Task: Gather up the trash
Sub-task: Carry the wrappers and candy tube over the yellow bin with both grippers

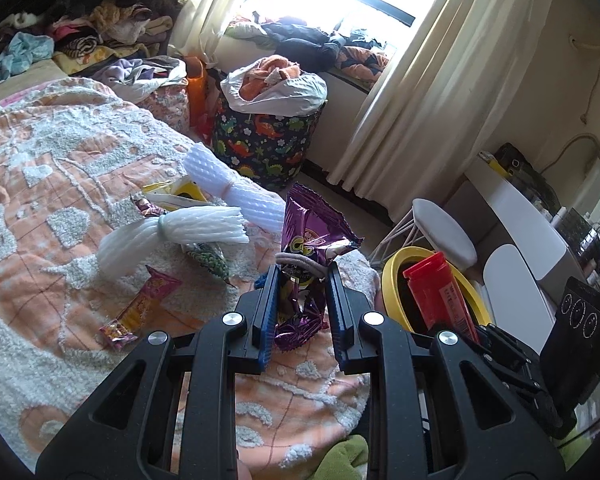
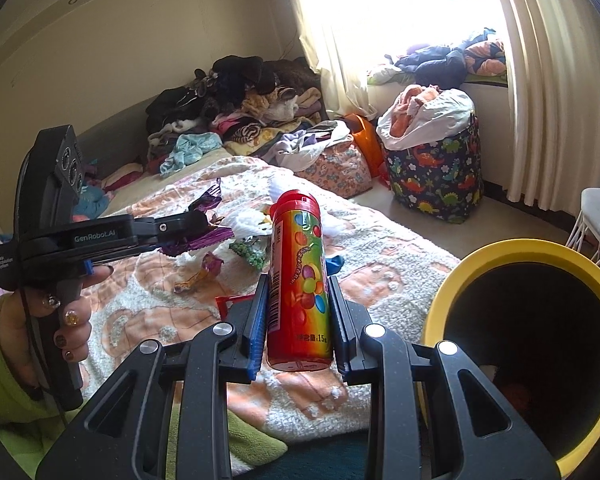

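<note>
Right now the left gripper (image 1: 303, 276) has its jaws nearly closed, pinching a crinkled, shiny purple snack bag (image 1: 310, 236) that stands upright above the bed (image 1: 40, 184). The bedspread is tufted and nubbly, peach with raised white patterns. On it lie 2 white foam net sleeves (image 1: 172, 236), ribbed and soft, a flat pink candy wrapper (image 1: 140, 308) and a green patterned wrapper (image 1: 210, 258); a yellow packet (image 1: 180, 192) partly hides behind the foam, so its shape is hard to judge.

The right gripper (image 2: 298, 292) has its jaws closed part-way on a smooth red candy tube (image 2: 298, 280), a glossy cylinder with a red cap and coloured sweets printed on it, held upright. Just to its right is the round yellow bin (image 2: 500, 256), a hard rim around a dark inside. In the left wrist view a flat red box (image 1: 440, 296) sticks out of that bin.
</note>
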The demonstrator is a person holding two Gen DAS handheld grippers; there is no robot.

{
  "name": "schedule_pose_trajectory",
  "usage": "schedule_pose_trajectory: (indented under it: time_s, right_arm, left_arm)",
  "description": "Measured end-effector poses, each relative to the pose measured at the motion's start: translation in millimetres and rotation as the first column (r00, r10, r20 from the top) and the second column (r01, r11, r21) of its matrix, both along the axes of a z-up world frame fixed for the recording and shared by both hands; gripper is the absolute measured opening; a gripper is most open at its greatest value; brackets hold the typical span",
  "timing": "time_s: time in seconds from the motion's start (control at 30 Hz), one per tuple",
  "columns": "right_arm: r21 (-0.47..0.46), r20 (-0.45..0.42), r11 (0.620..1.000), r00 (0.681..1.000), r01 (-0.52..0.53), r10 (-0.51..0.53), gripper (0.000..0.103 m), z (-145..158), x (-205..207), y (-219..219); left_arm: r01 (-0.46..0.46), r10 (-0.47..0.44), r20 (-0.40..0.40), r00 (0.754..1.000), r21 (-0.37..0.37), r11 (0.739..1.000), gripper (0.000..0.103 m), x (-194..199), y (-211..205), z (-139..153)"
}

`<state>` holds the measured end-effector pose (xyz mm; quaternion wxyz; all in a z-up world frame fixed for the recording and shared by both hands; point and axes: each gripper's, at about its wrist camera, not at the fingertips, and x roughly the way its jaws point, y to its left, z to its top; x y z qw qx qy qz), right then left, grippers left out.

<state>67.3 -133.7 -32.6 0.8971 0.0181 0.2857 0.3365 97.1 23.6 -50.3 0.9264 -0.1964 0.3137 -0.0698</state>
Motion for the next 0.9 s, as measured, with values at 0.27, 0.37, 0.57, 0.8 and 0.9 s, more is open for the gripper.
schedule_pose_trajectory:
  time_s: [0.27,0.37,0.57,0.8,0.9]
  right_arm:
    - [0.015,0.011,0.999,0.999,0.037,-0.037,0.027,3,1,-12]
    - [0.021,0.016,0.998,0.998,0.053,-0.053,0.026,4,1,-15]
    - [0.035,0.022,0.996,0.997,0.079,-0.08,0.027,6,3,-25]
    - [0.048,0.03,0.992,0.993,0.117,-0.118,0.026,8,6,-38]
    - [0.051,0.031,0.989,0.99,0.137,-0.139,0.027,9,7,-43]
  left_arm:
    - [0.032,-0.032,0.014,0.999,0.013,0.999,0.017,3,-15,7]
    - [0.046,-0.047,0.018,0.999,0.02,0.999,0.017,3,-21,9]
    - [0.075,-0.076,0.022,0.997,0.028,0.997,0.017,6,-35,11]
    - [0.116,-0.117,0.026,0.993,0.04,0.992,0.017,9,-54,13]
    - [0.133,-0.135,0.027,0.991,0.046,0.99,0.017,9,-61,13]
